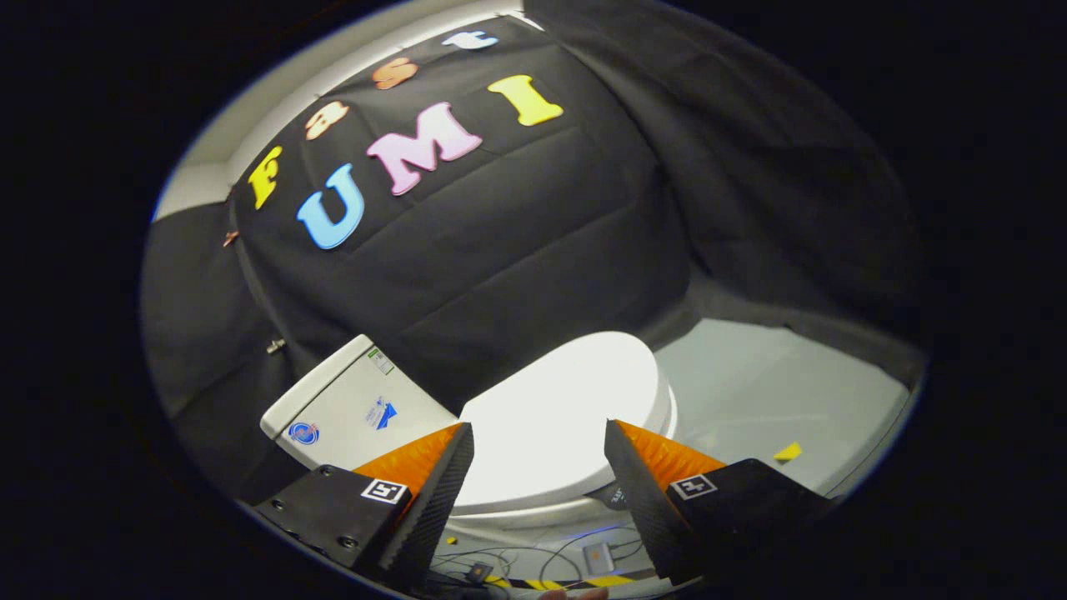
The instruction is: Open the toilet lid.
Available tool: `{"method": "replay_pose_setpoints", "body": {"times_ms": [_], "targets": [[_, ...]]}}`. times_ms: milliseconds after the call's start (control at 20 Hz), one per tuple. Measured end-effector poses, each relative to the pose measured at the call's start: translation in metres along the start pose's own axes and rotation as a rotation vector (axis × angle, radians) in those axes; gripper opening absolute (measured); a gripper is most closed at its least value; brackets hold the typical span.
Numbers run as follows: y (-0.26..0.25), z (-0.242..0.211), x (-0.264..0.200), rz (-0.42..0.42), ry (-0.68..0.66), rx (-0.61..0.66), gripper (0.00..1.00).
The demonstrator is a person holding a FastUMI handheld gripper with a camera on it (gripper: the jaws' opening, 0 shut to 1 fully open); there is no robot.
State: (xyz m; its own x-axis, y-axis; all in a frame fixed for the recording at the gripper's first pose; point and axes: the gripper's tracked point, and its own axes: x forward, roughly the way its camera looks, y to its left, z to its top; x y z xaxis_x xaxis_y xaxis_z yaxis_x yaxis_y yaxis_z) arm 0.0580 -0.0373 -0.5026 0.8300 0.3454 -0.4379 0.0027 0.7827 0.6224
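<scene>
Toilet lid (pixel 554 417) down flat on the bowl, just beyond the fingers, cistern (pixel 350 408) beside it. Gripper (pixel 540 458) spread wide, holding nothing, no contact. Task looks unstarted: approach, hook edge, lift all remain.

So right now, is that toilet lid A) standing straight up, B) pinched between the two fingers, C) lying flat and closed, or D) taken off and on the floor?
C: the white toilet lid lies flat over the bowl, closed, next to the tank, while the gripper hangs open above it, its fingers spread apart and pressing on nothing.
</scene>
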Motion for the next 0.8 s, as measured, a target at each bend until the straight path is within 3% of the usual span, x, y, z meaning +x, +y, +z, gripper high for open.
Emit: {"method": "replay_pose_setpoints", "body": {"times_ms": [350, 800], "targets": [[-0.065, -0.062, 0.039, -0.039, 0.197, 0.384, 0.98], [-0.096, -0.103, 0.062, -0.070, 0.367, 0.469, 0.96]]}}
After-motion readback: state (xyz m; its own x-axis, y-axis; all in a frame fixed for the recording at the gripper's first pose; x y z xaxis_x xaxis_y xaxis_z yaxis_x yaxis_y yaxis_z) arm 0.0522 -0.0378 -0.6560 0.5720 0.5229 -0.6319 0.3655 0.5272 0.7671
